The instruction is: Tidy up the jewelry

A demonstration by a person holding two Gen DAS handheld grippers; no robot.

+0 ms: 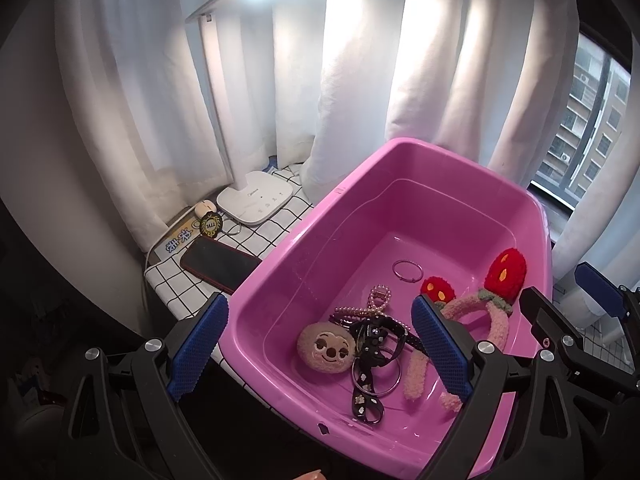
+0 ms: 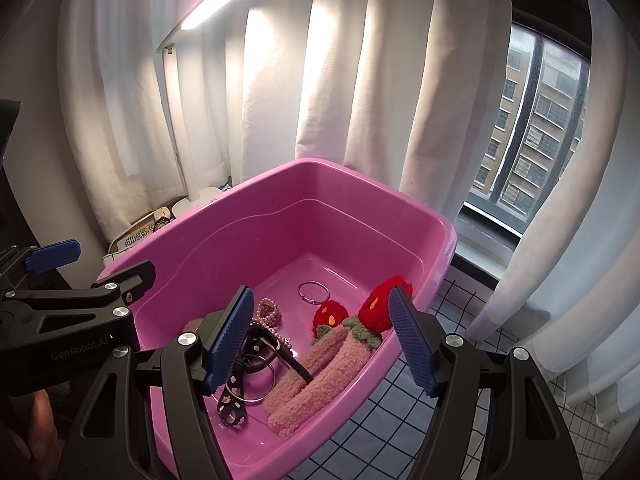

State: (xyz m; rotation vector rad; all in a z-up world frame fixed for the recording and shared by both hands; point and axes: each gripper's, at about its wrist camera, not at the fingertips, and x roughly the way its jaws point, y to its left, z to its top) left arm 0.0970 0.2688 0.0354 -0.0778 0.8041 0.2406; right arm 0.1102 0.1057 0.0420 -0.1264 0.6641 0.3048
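A pink plastic tub [image 1: 304, 240] [image 2: 224, 216] holds the jewelry. On its floor lie a thin silver bangle [image 1: 407, 270] [image 2: 313, 291], a pearl hair clip [image 1: 378, 300] [image 2: 270, 314], a round plush face charm [image 1: 326, 346], a black flowered strap [image 1: 366, 392] [image 2: 232, 404] over silver hoops, and a fuzzy pink headband with red strawberries [image 1: 496, 320] [image 2: 320, 364]. My left gripper [image 1: 320, 350] hangs open above the tub's near left corner with nothing between its pads. My right gripper [image 2: 320, 342] is open above the headband without touching it.
The tub stands on a white checked cloth [image 1: 276, 228] [image 2: 400, 412]. Left of it are a white lamp base [image 1: 256, 200], a dark phone [image 1: 218, 262] and a round black badge [image 1: 211, 225]. White curtains hang close behind, and a window [image 2: 532, 120] is at the right.
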